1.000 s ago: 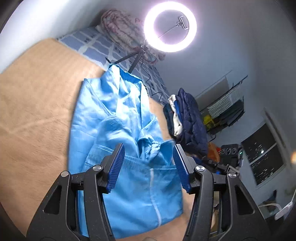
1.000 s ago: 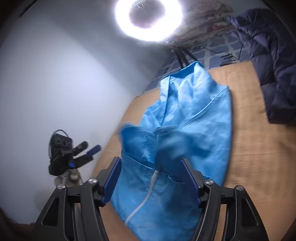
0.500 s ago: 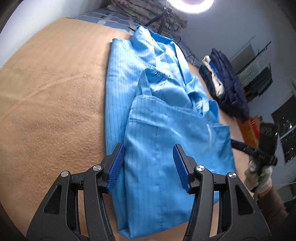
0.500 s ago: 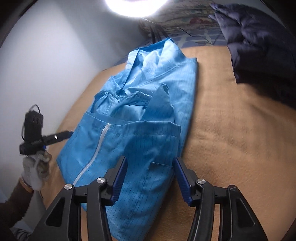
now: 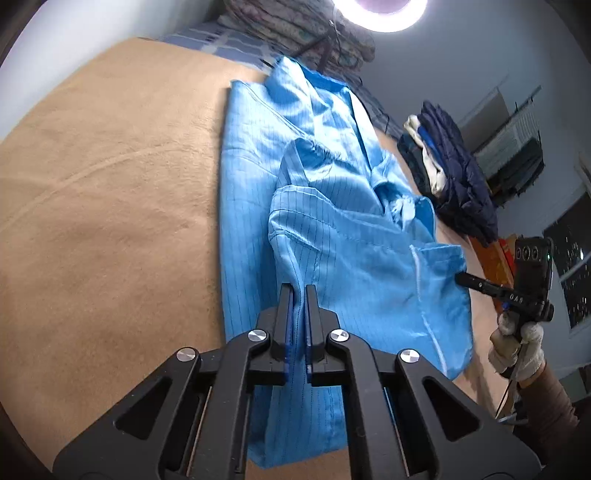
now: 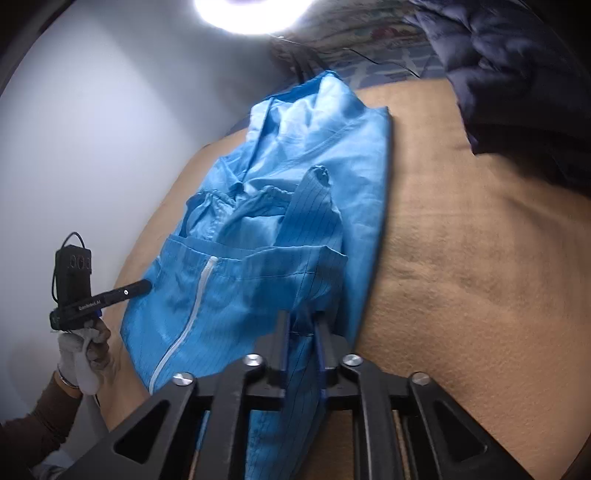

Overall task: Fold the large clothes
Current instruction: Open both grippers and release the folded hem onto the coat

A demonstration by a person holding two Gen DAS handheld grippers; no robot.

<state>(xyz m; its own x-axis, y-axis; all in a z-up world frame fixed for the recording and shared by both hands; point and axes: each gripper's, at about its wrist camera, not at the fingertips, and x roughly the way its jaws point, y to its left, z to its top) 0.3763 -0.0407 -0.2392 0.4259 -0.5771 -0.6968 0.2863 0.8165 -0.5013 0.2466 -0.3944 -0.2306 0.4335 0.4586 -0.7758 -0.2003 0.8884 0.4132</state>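
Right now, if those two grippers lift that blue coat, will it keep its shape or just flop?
Probably flop: the blue coat lies in soft folds and creases on the tan blanket. It looks thin and light, so it should sag between the left gripper and the right gripper. Its smooth sheen hints it may slide.

Ring light [image 5: 380, 14] blazes at the top, blown out white in both views. Fisheye bends the edges, corners go black. Blanket [image 6: 480, 277] evenly lit; nearest cloth blurs slightly.
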